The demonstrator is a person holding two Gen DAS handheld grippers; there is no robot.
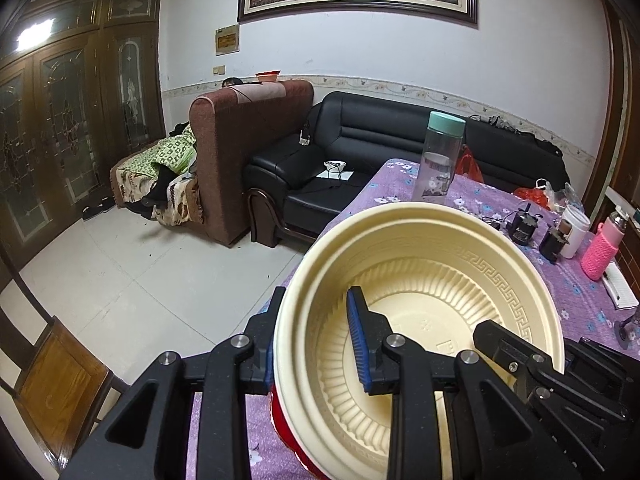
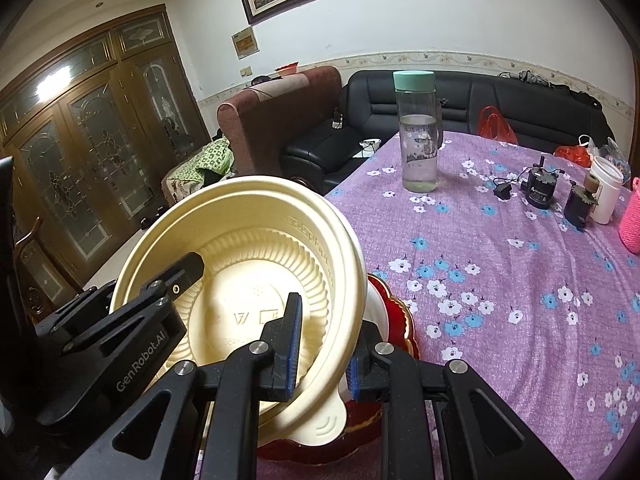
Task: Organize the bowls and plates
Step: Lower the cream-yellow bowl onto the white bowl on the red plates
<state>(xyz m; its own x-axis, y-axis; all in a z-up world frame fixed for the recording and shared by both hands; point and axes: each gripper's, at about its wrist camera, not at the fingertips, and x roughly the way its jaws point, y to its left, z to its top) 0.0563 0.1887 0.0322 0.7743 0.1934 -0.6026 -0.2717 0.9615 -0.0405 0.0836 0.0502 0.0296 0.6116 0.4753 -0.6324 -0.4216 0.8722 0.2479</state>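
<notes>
- Bowl (image 1: pixel 420 280), cream plastic with a ribbed inside and a key-pattern band, is held tilted above a red plate (image 2: pixel 400 320) near the tabletop (image 2: pixel 500 260) edge; a white dish shows between bowl and plate.
- Left tool (image 1: pixel 312 344) is clamped narrow on the bowl's rim, one blue pad inside the bowl and the other outside its wall.
- Right tool (image 2: pixel 324 360) is likewise closed on the opposite rim, one pad inside, one outside, just above the bowl's small tab.
- Beyond the bowl stands a clear water bottle (image 2: pixel 418 136) with a mint cap, well apart from it.
- To the right of the bottle, further from the bowl, sit small black motors (image 2: pixel 540 188), a white cup (image 2: pixel 606 188) and a pink knitted sleeve (image 1: pixel 600 248).
</notes>
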